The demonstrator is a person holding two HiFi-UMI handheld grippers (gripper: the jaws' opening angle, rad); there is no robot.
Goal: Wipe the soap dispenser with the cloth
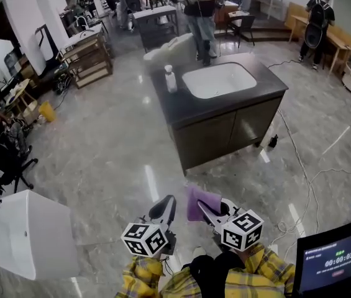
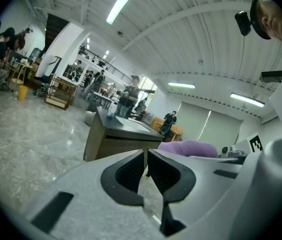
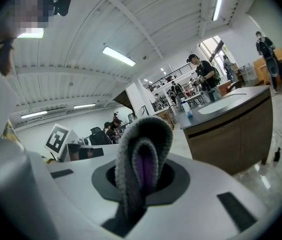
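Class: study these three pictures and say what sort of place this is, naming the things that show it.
Probably a large workshop or test hall, not a home: the sink cabinet stands alone on open floor, cables trail across it, and work tables fill the back.

Large open lab hall, freestanding sink cabinet (image 1: 215, 132), workbenches (image 1: 89, 59), floor cables (image 1: 305, 177), strip lights (image 2: 121, 4)

The floor (image 1: 119, 160) from me to the bench (image 1: 187, 110) was open. Cables (image 1: 310, 194) lay on it to my right, and a white tub (image 1: 20, 234) stood close on my left. The soap dispenser (image 1: 170, 79) had bare top around it, with the sink (image 1: 218, 79) beside it.
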